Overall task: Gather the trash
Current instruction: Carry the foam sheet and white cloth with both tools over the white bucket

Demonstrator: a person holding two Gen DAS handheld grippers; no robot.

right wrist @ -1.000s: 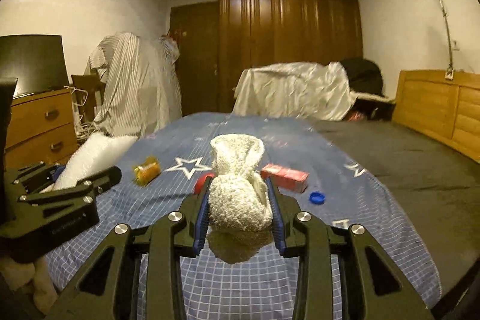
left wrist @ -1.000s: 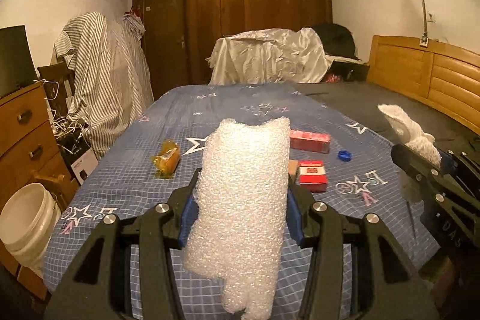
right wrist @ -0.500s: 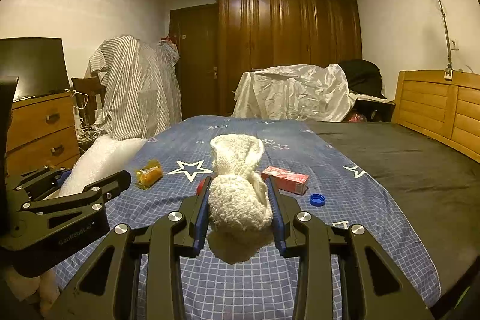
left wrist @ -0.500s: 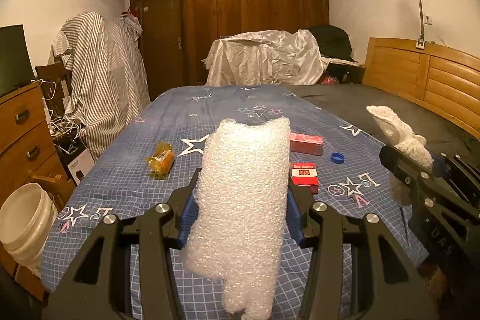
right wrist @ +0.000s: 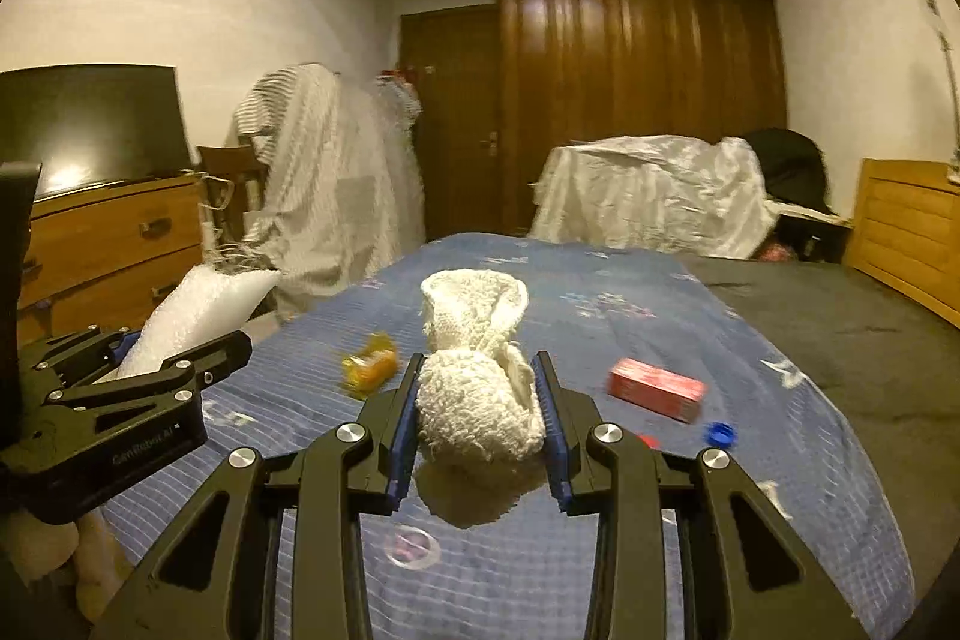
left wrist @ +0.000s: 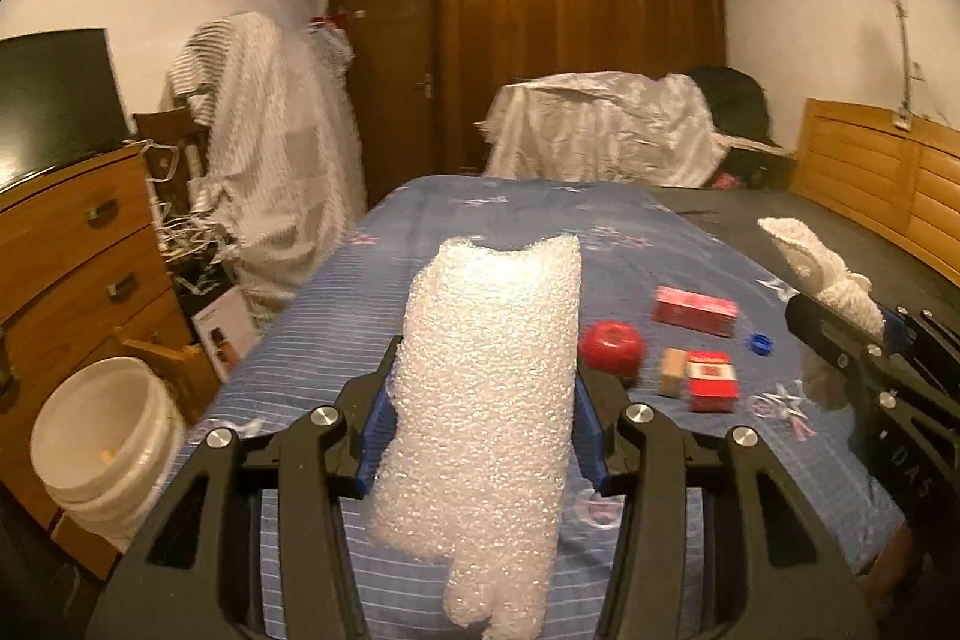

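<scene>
1. Bedroom, left wrist view: blue star-print bed [left wrist: 480, 244] fills the middle, wardrobe behind, dresser along the left wall.
2. Left gripper [left wrist: 483, 436] is clamped on a bubble wrap sheet [left wrist: 489, 388], held upright above the bed's near edge, loose tail hanging below the fingers.
3. Wrap looks very light, soft, crushable, a bit slick; the mid-sheet pinch seems fine, but the floppy ends could snag.
4. White bucket [left wrist: 102, 442] stands on the floor off the bed's left side, beside the dresser, mouth open; likely the drop spot, with open room between.
5. On the bed's right half: red round object [left wrist: 612, 346], red box [left wrist: 696, 310], small red pack [left wrist: 711, 379], blue cap [left wrist: 760, 342].
6. Right wrist view: right gripper [right wrist: 480, 418] is closed on a white knit rag [right wrist: 474, 376], above the bed's near edge.
7. Rag looks soft, light and grippy, bunched at the pinch; low slip risk.
8. Orange wrapper [right wrist: 369, 370] lies blurred toward the bed's left edge; the left gripper sits close on the left, so collision is possible when swinging.
</scene>
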